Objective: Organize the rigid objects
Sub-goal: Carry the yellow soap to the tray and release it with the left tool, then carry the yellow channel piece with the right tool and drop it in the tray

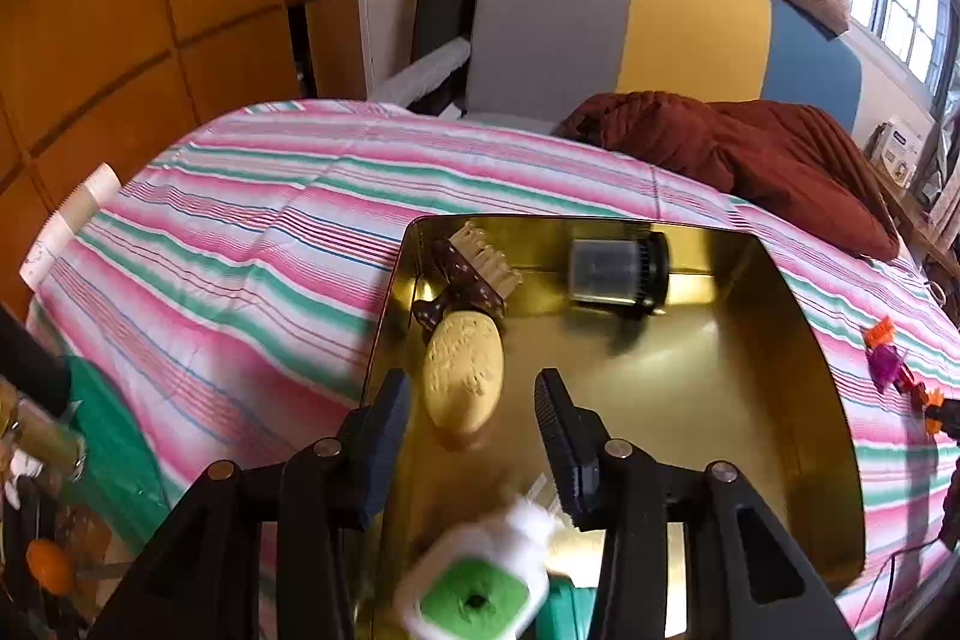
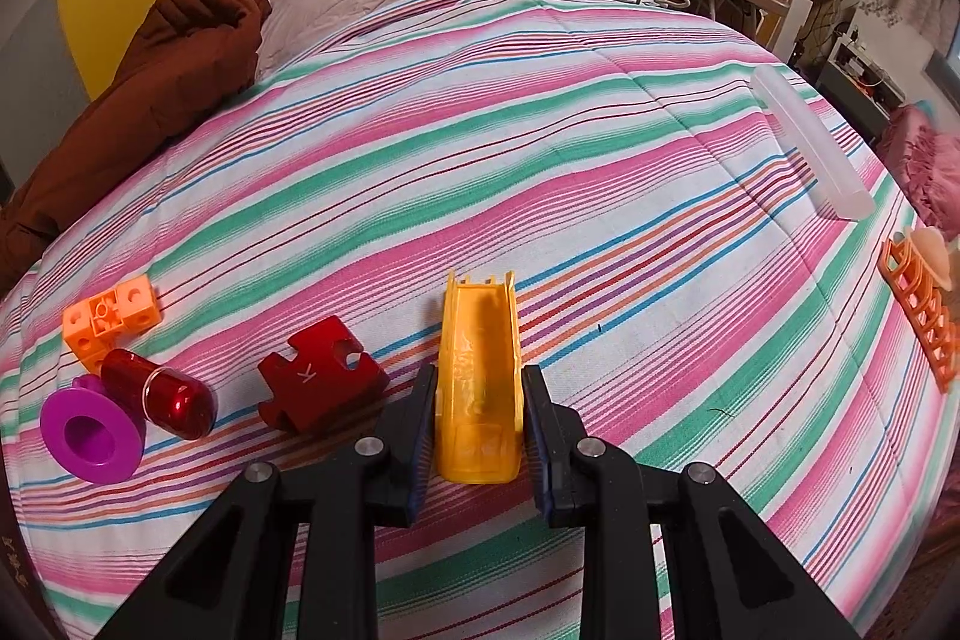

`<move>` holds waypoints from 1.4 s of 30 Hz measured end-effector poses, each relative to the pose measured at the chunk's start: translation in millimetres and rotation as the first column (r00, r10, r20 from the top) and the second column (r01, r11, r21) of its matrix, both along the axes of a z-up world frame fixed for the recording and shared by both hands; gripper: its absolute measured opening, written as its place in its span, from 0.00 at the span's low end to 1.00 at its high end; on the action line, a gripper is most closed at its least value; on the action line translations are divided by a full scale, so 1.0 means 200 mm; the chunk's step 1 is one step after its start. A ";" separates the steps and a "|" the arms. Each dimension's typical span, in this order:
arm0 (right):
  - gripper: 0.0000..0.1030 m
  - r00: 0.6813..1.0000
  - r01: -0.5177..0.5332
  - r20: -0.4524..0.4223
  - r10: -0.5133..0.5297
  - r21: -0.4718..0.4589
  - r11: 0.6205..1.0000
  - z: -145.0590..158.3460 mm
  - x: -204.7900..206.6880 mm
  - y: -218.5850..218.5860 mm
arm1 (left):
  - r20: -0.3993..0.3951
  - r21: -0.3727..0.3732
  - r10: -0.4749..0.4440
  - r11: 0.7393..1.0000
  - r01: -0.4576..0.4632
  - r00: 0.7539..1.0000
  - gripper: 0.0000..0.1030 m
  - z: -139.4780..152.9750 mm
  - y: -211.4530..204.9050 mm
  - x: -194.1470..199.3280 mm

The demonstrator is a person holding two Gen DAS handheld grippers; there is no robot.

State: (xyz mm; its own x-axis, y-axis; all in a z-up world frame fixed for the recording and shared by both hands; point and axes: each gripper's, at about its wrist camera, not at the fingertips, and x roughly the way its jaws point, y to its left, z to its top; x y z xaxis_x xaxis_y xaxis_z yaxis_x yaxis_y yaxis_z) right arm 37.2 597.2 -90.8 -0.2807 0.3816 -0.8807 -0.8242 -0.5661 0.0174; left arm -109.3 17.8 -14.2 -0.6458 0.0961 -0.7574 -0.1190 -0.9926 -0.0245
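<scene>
In the left wrist view my left gripper (image 1: 474,388) is open over a gold tray (image 1: 798,388) on the striped bed. The tray holds a tan oval piece (image 1: 462,376), a brown and cream comb-like piece (image 1: 474,274) and a dark cylinder (image 1: 618,274). A white bottle with a green cap (image 1: 480,580), blurred, is just below the fingers. In the right wrist view my right gripper (image 2: 477,400) is shut on a yellow toy slide (image 2: 478,388). A red block marked K (image 2: 321,382), a red capsule (image 2: 159,394), a purple flanged piece (image 2: 90,436) and an orange block (image 2: 111,313) lie to its left.
A clear tube (image 2: 810,148) and an orange ladder piece (image 2: 921,316) lie at the right of the bed. A brown quilt (image 2: 162,70) is bunched at the headboard. Small orange and purple toys (image 1: 894,364) lie right of the tray. A white tube (image 1: 72,220) rests at the bed's left edge.
</scene>
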 end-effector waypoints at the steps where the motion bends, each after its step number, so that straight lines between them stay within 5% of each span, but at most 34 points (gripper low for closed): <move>1: 0.26 1.000 -0.002 0.000 0.002 -0.001 1.000 0.00 0.00 0.00 | -0.009 0.000 0.001 1.000 -0.001 1.000 0.42 0.01 0.00 0.03; 12: 0.26 0.998 -0.049 0.031 0.049 0.006 0.999 0.00 -0.02 -0.07 | -0.055 0.028 -0.026 0.999 0.028 0.998 0.42 0.06 0.02 0.28; 26: 0.26 0.975 -0.194 0.094 0.201 -0.079 0.978 0.02 -0.01 -0.33 | -0.088 0.032 -0.051 0.998 0.054 0.995 0.42 0.08 -0.01 0.37; 42: 0.26 0.878 -0.477 0.003 0.479 -0.084 0.875 0.04 -0.14 -0.91 | -0.066 0.036 -0.013 0.999 0.015 0.998 0.42 0.03 -0.13 0.39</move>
State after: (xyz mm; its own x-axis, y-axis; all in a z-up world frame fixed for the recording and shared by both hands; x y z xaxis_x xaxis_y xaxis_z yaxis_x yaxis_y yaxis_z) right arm 8.3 415.2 -83.0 -0.3908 0.1357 -0.9104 -0.4545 -0.8885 0.0627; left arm -30.8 -7.8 -7.6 -0.6922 0.1319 -0.7095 -0.1351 -0.9895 -0.0521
